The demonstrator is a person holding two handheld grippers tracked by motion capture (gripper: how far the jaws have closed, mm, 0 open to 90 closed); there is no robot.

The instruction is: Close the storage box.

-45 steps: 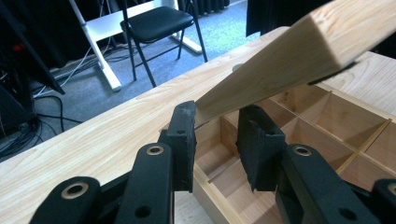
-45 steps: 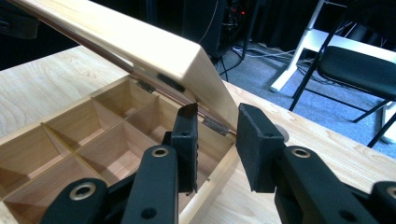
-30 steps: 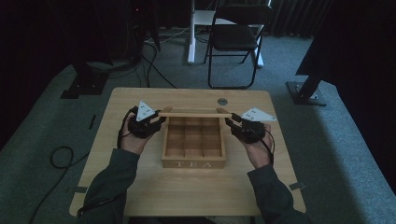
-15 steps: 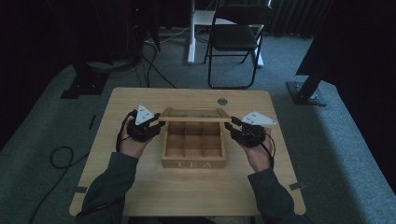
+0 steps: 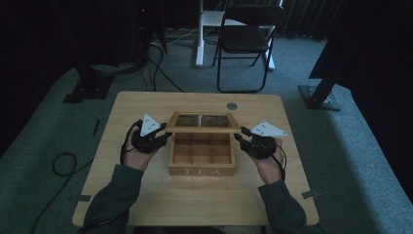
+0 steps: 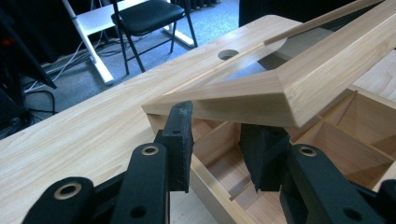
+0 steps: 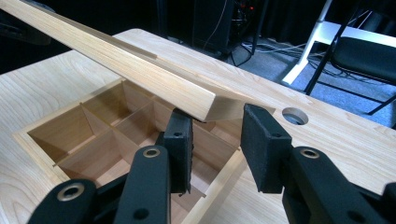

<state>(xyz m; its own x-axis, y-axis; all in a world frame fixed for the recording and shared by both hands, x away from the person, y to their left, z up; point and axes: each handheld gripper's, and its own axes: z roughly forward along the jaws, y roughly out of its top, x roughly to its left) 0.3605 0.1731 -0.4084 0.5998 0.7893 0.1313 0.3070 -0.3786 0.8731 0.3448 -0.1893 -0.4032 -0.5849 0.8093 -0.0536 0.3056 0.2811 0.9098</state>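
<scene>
Mid-tabletop, tea box [image 5: 201, 157] sits w/ lid [image 5: 203, 128] half raised; left gripper [image 5: 163, 138] & right gripper [image 5: 241, 138] jaws apart under its corners (nothing clamped). Lid not yet fully open.

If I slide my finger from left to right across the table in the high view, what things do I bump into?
Left gripper with its grey three-cornered plate → open wooden tea box with a glass-paned lid → right gripper with its grey plate.
</scene>
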